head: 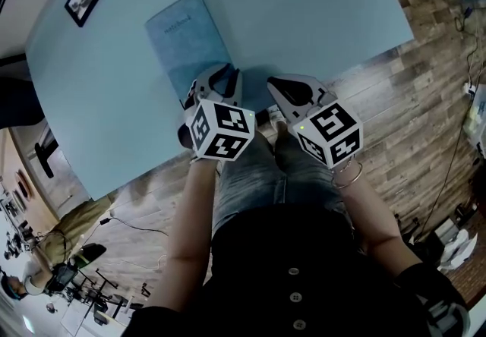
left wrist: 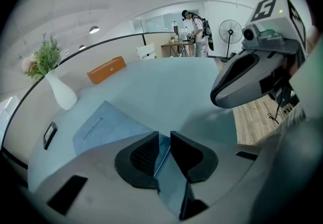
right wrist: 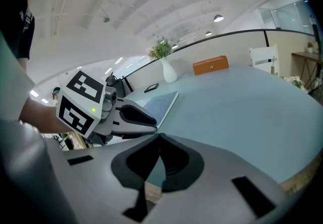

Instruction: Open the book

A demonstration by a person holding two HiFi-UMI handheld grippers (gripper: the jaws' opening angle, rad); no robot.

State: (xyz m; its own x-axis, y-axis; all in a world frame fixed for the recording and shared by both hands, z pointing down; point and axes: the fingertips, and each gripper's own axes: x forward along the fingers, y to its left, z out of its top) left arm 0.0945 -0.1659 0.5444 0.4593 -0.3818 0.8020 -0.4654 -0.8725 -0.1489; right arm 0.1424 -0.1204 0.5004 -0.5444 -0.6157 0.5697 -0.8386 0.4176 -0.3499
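While book edge sits between jaws of released left gripper, right gripper clenched

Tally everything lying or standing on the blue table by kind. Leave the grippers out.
Notebook: 1
White vase with flowers: 1
Orange box: 1
Black picture frame: 1
Total: 4
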